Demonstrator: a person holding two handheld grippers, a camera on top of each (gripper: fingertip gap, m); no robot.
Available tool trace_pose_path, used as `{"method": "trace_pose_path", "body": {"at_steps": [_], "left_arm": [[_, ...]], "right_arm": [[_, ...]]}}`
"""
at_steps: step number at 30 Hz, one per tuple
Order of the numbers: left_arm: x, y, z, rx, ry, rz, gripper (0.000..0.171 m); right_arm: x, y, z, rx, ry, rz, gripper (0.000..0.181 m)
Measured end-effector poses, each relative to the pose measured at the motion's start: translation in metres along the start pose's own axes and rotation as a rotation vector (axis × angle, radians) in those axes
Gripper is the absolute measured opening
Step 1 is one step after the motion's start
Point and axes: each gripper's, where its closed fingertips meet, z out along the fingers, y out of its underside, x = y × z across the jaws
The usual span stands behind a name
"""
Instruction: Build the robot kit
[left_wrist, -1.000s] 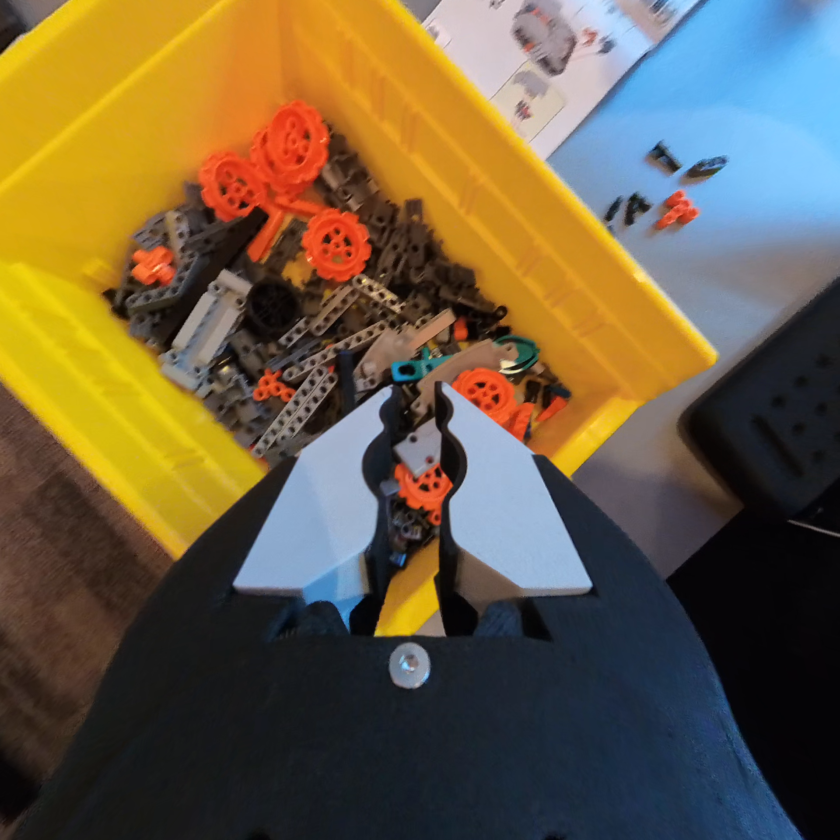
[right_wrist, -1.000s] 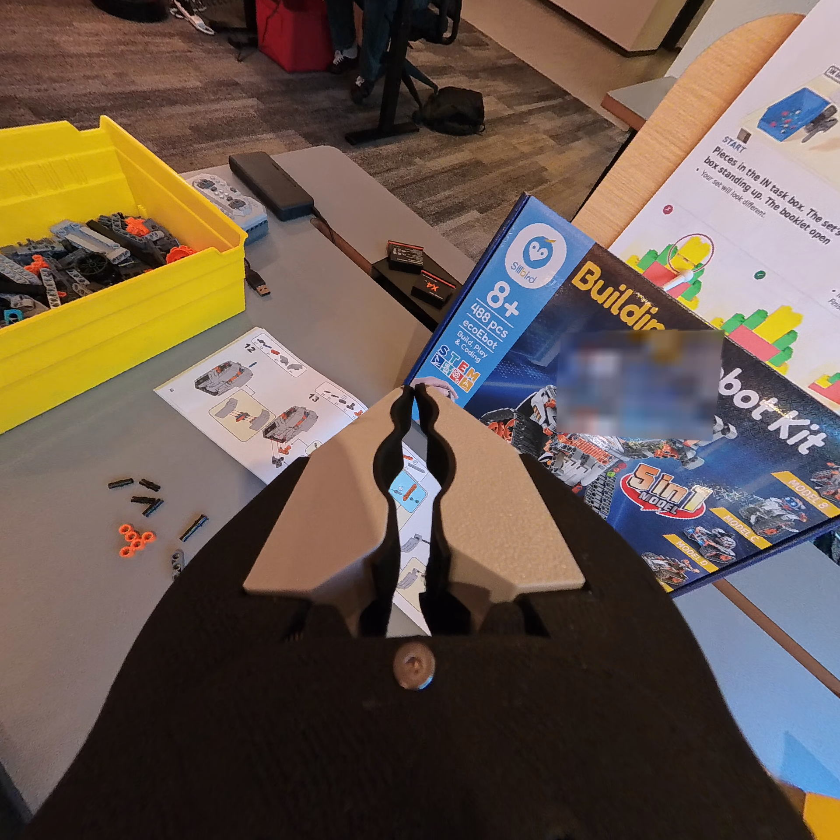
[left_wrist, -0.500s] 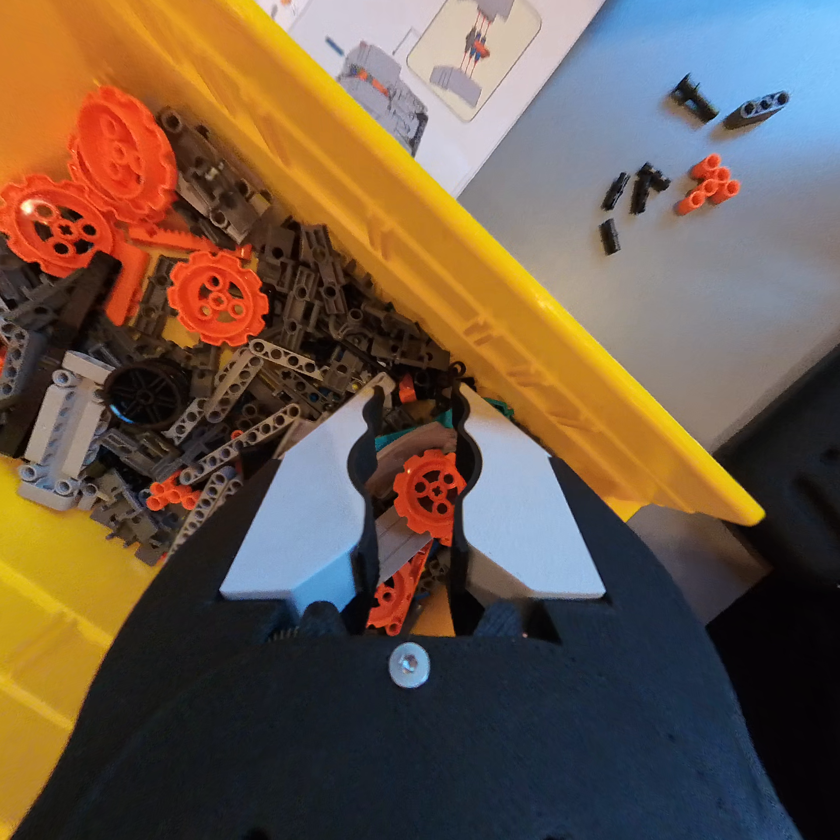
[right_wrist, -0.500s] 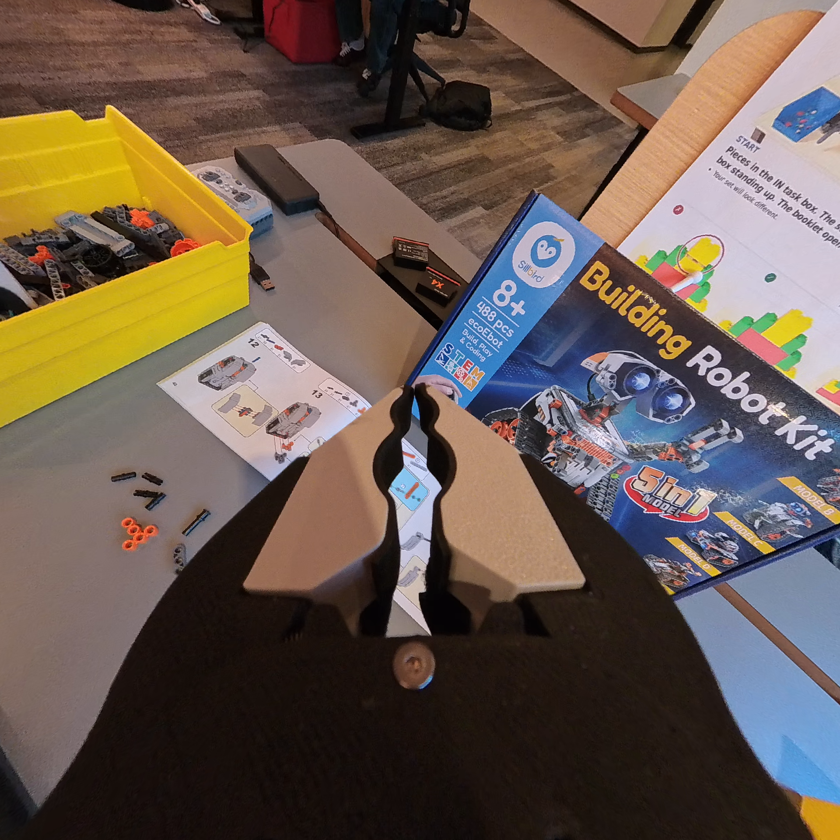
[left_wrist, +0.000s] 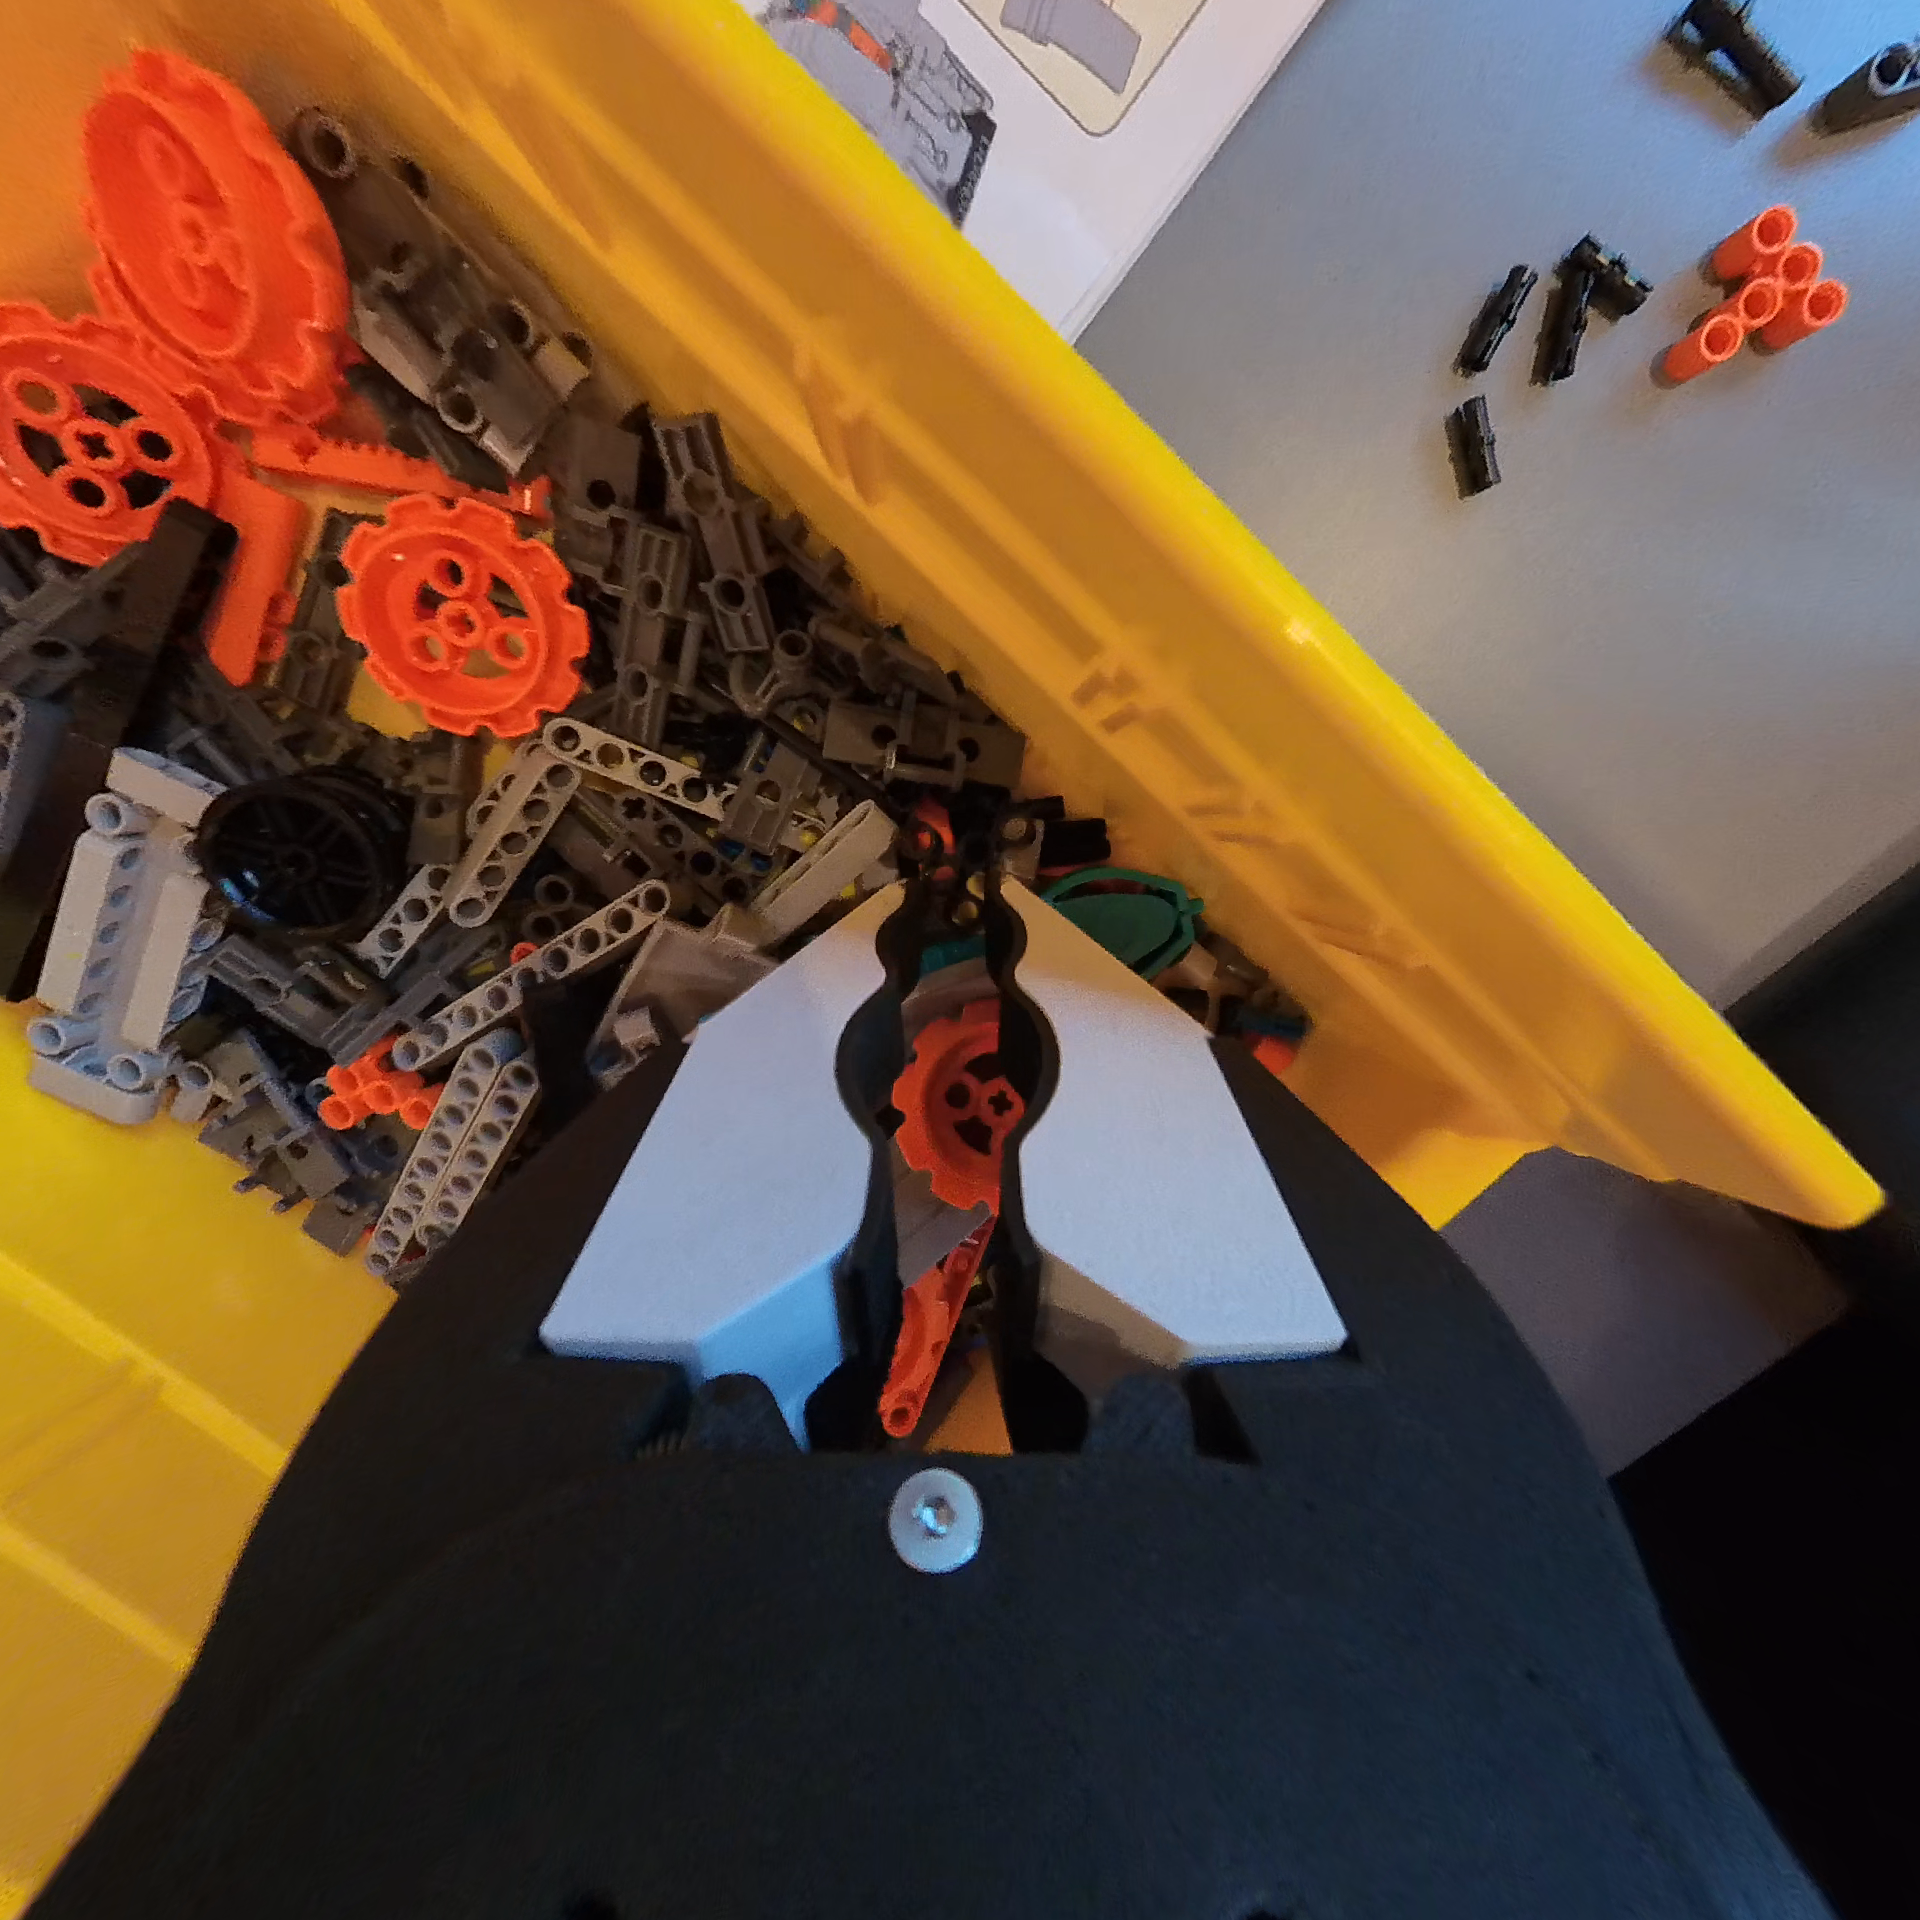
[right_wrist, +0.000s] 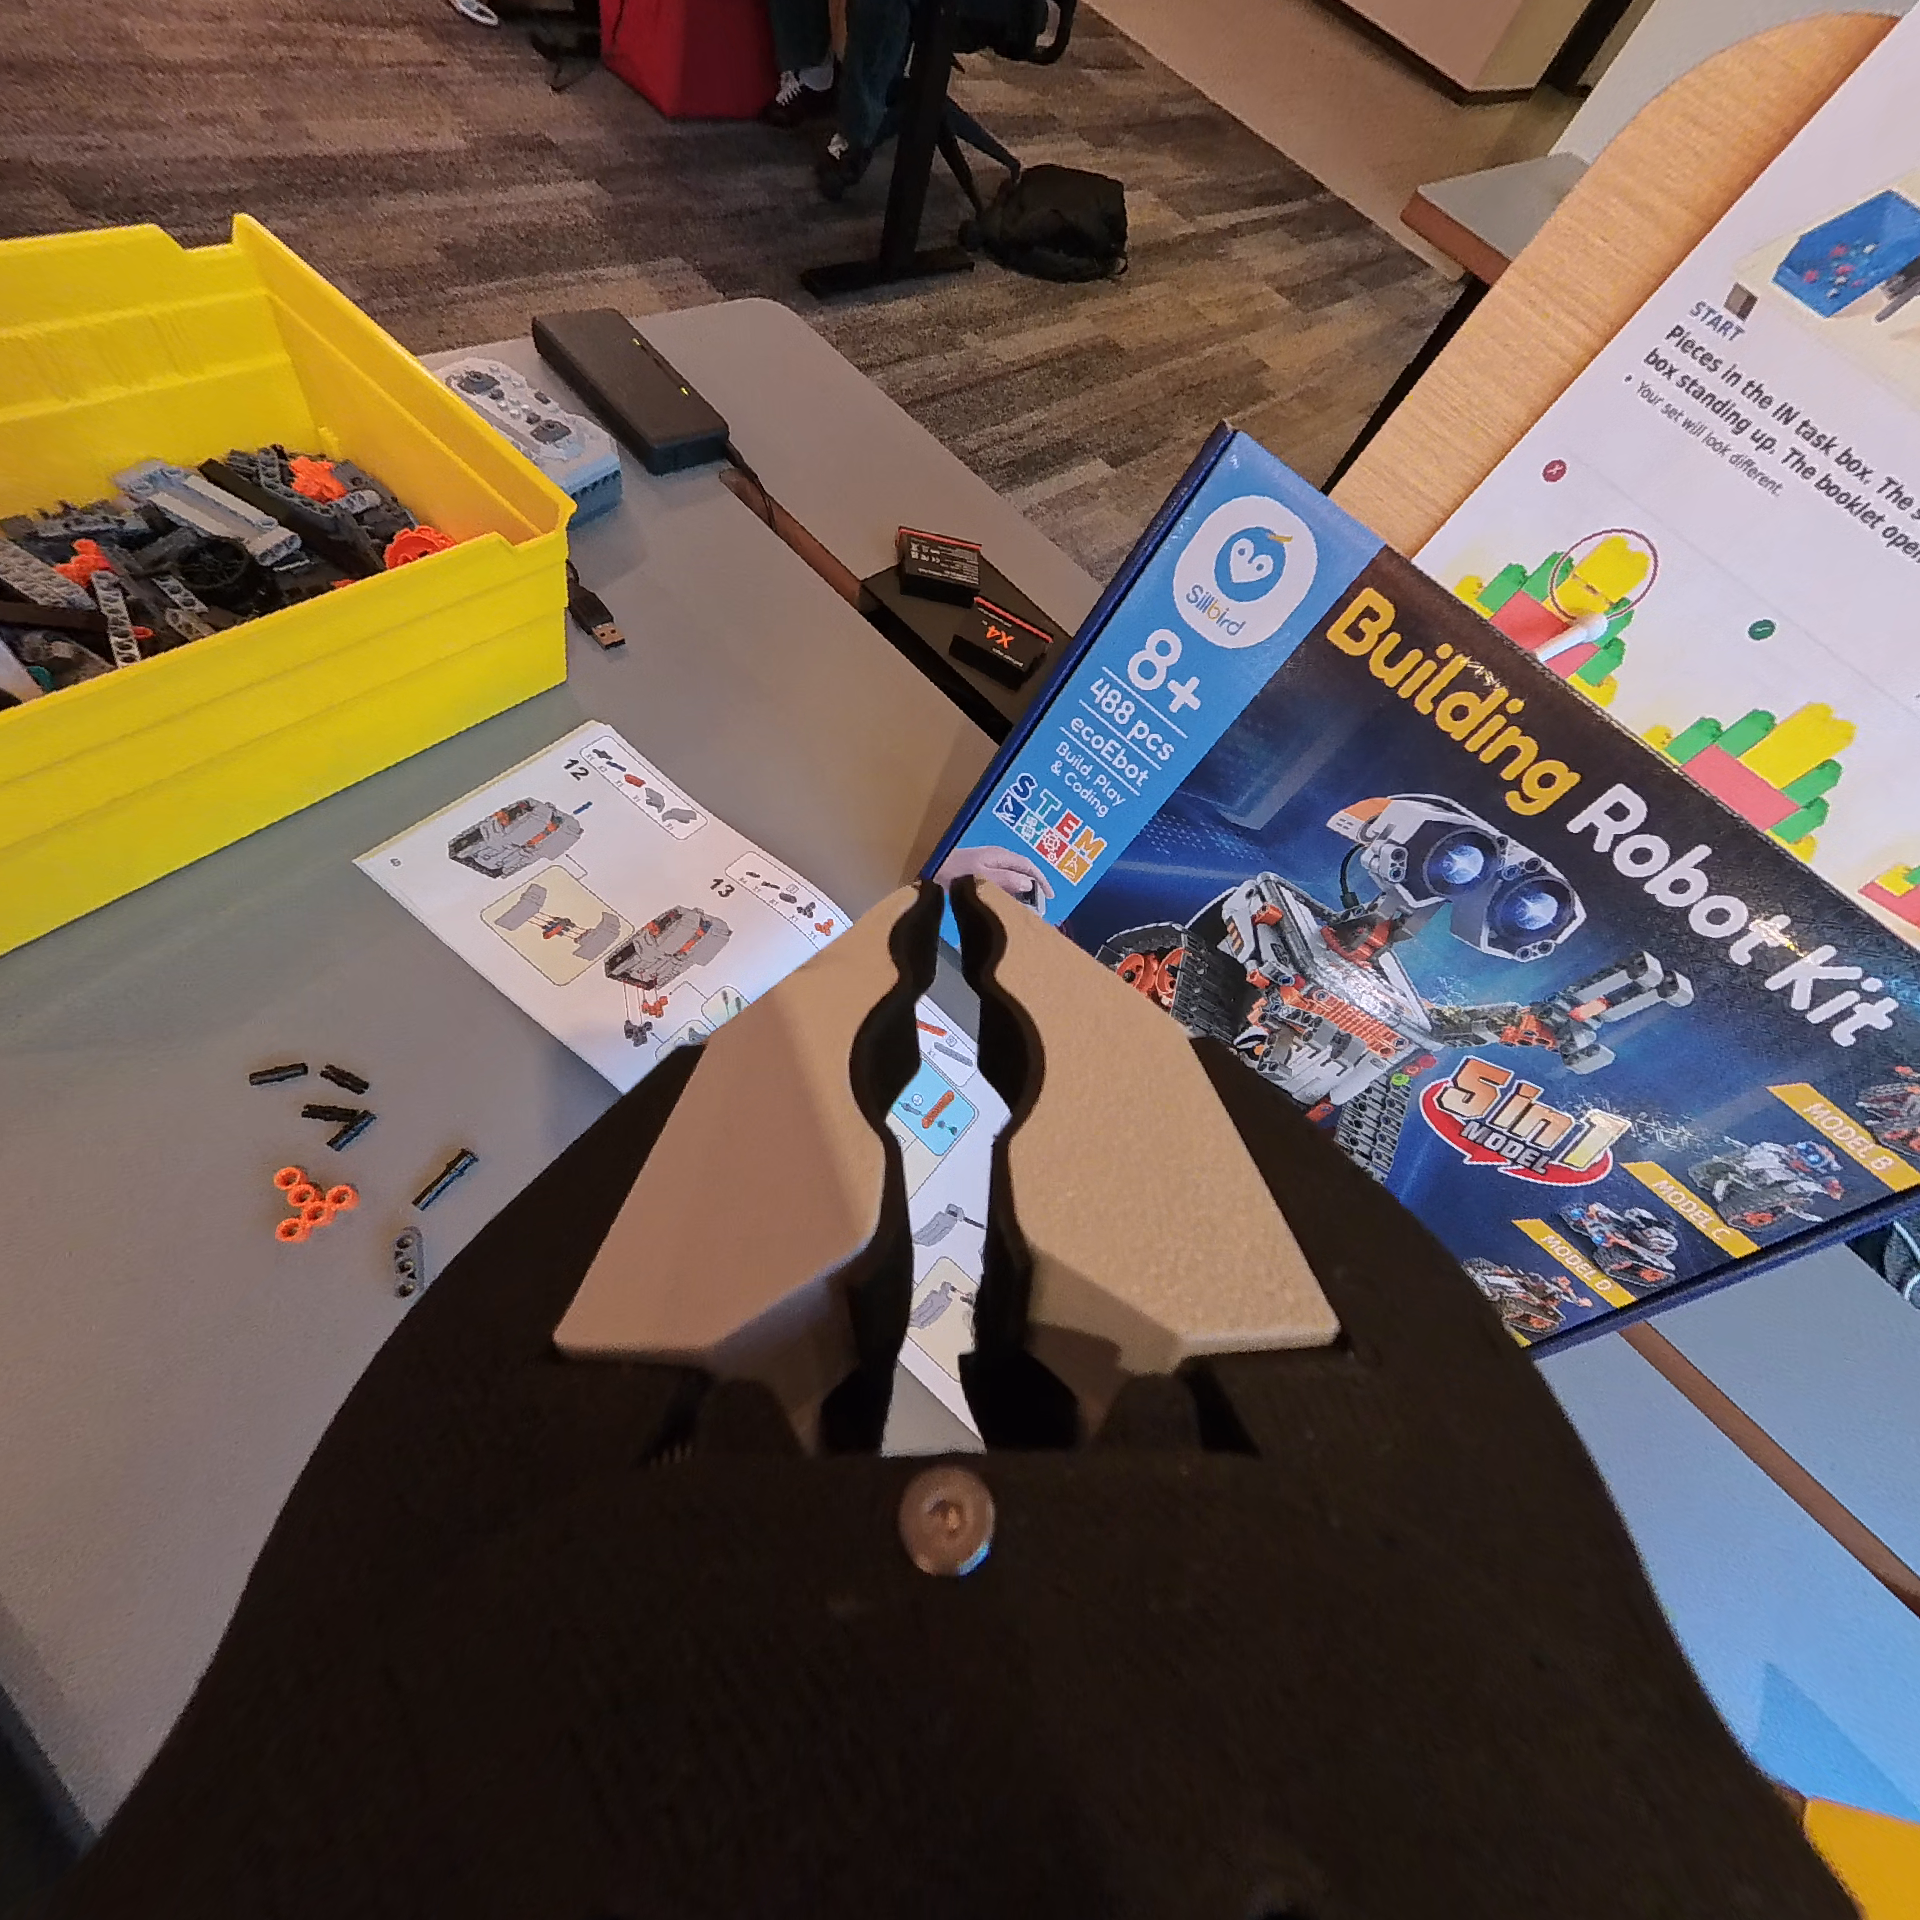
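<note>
My left gripper is down inside the yellow bin, at its near corner by the right wall. Its jaws are drawn close on a small black piece at the tips. An orange gear and grey beams lie under the jaws. More orange gears lie in the pile. My right gripper is shut and empty, held above the instruction booklet and next to the blue kit box.
Loose black pins and an orange connector lie on the grey table; both show in the left wrist view. The yellow bin stands at the left. A black flat device, small black packs and a printed board lie beyond. Some 35 centimeters of space lies between my two pairs of fingers. From my left tips it is roughly 4 centimeters to the orange gear; from my right, 40 centimeters.
My left gripper moved deeper into the bin toward its right wall, opened, then closed its jaws to a narrow gap. The right gripper barely moved.
</note>
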Motion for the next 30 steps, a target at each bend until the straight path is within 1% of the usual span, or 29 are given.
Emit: {"method": "trace_pose_path", "body": {"at_steps": [2, 4, 7, 9, 12, 15, 18, 21, 23, 26, 28, 30], "left_arm": [[-0.003, -0.003, -0.007, 0.032, -0.012, -0.016, 0.008], [-0.012, -0.006, -0.017, 0.061, -0.060, -0.031, 0.008], [-0.025, -0.016, -0.042, 0.130, -0.160, -0.039, 0.007], [-0.019, -0.030, -0.061, 0.210, -0.157, -0.040, 0.007], [0.005, -0.058, -0.088, 0.351, -0.099, -0.021, 0.007], [0.042, -0.086, -0.102, 0.464, -0.015, 0.029, 0.008], [0.076, -0.104, -0.096, 0.498, 0.018, 0.105, 0.008], [0.092, -0.118, -0.085, 0.531, -0.020, 0.157, 0.007], [0.090, -0.129, -0.084, 0.583, -0.074, 0.158, 0.007], [0.086, -0.141, -0.087, 0.664, -0.102, 0.145, 0.007], [0.082, -0.146, -0.092, 0.708, -0.128, 0.150, 0.007], [0.075, -0.149, -0.100, 0.752, -0.185, 0.159, 0.006]], "right_arm": [[0.001, 0.001, 0.000, -0.004, 0.003, 0.001, 0.002], [0.002, 0.001, -0.001, -0.002, 0.004, 0.003, 0.002], [0.002, 0.002, -0.001, -0.002, 0.002, 0.004, 0.002], [0.003, 0.002, -0.001, -0.006, 0.005, 0.002, 0.002], [0.005, 0.004, -0.001, -0.013, 0.005, 0.003, 0.003], [0.006, 0.007, -0.001, -0.023, 0.003, 0.006, 0.003], [0.005, 0.010, -0.001, -0.038, 0.000, -0.004, 0.003], [0.003, 0.012, -0.002, -0.046, -0.017, 0.001, 0.004], [-0.008, 0.011, -0.001, -0.042, -0.078, 0.012, 0.004], [-0.043, -0.001, 0.002, 0.016, -0.247, -0.027, 0.008], [-0.077, -0.013, 0.002, 0.084, -0.421, -0.051, 0.010], [-0.111, -0.023, 0.001, 0.124, -0.616, -0.008, 0.013]]}}
